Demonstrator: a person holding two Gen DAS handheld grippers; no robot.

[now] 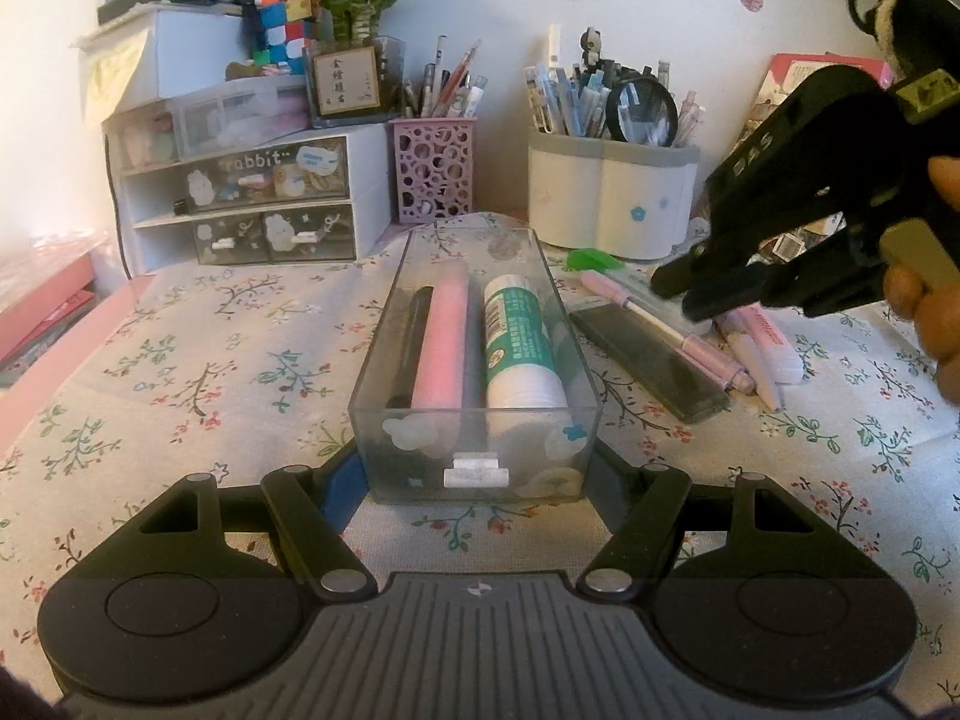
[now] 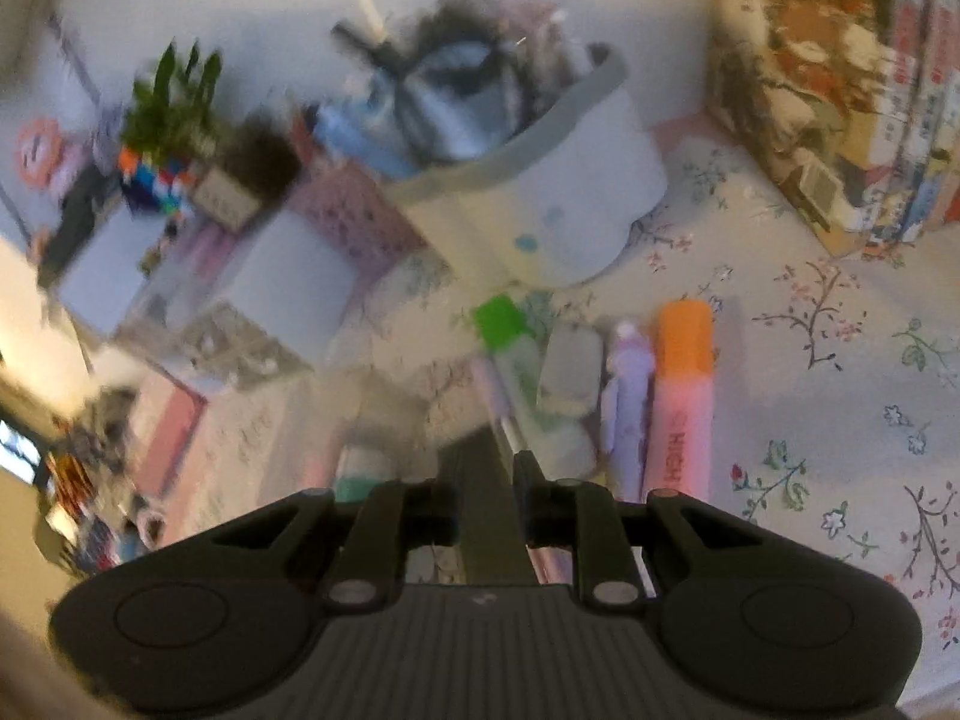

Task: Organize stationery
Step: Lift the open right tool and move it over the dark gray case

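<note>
The left gripper [image 1: 480,468] clamps the near end of a clear plastic drawer tray [image 1: 384,360], one finger on each side wall. Inside the tray, ahead of this gripper, lie a black pen [image 1: 411,342], a pink tube-shaped stick [image 1: 443,336] and a white glue stick with a green label [image 1: 522,342], side by side. To the right on the floral-cloth tabletop [image 1: 210,360] rests a flat dark pencil case [image 1: 648,360]. The right gripper [image 2: 489,468] hovers with narrow jaws just above it; whether the pads touch anything I cannot tell. Right of its tips lie a lilac pen [image 2: 627,396] and a pink highlighter with an orange cap [image 2: 684,396].
</note>
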